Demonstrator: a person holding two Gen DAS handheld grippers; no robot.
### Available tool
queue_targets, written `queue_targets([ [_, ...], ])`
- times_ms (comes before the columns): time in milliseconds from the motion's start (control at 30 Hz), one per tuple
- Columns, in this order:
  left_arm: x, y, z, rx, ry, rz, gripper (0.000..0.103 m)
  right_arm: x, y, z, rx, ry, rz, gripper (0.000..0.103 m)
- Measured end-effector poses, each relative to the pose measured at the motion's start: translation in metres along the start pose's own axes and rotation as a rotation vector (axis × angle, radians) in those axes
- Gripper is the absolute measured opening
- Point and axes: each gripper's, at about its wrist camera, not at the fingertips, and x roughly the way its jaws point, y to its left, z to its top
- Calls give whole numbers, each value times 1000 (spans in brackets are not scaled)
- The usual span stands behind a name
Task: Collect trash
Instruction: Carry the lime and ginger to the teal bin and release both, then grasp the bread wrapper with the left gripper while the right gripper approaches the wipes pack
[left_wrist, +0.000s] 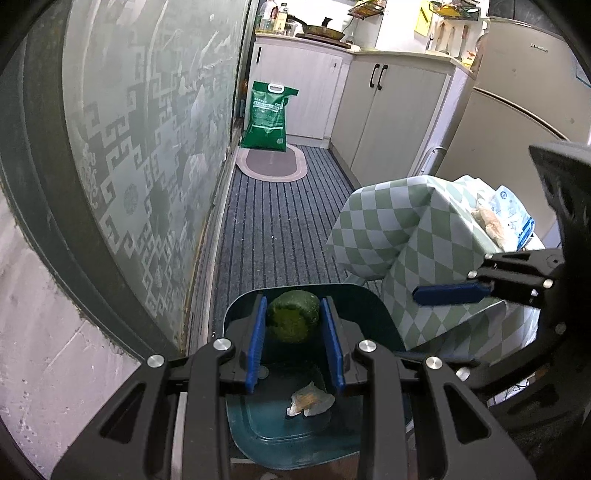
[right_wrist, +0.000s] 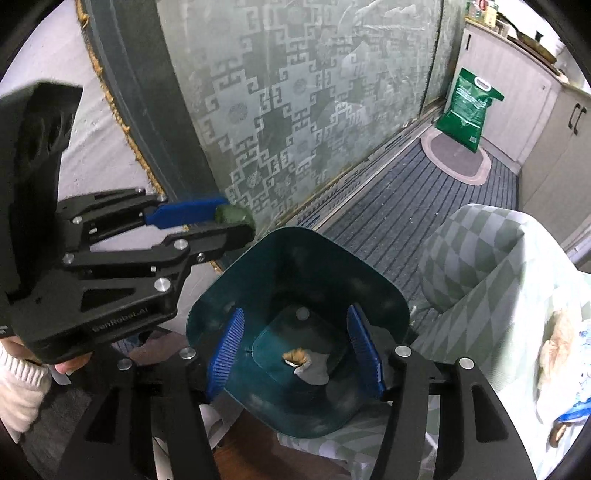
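Left gripper (left_wrist: 293, 339) clamps green crumpled wad (left_wrist: 293, 320) over dark teal plastic bin (right_wrist: 295, 258).
Centre over bin, then release; right gripper (right_wrist: 295, 354) stands apart, empty.

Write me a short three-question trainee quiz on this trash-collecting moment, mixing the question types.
1. True or false: the left gripper holds a green lump between its fingers.
2. What already lies on the bottom of the teal bin?
   A. a crumpled tissue
   B. a glass bottle
   C. a spoon
3. Fill in: the right gripper is ____ and holds nothing.

Key:
1. True.
2. A, the crumpled tissue.
3. Open.
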Motion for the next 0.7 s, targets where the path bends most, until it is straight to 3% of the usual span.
queue_targets([
  [400,22,-10,-8,36,88,2,32,-37,-26,2,72,-128,-33,59],
  [700,33,-36,-11,102,123,-52,38,-71,-47,-4,125,-232,-59,59],
])
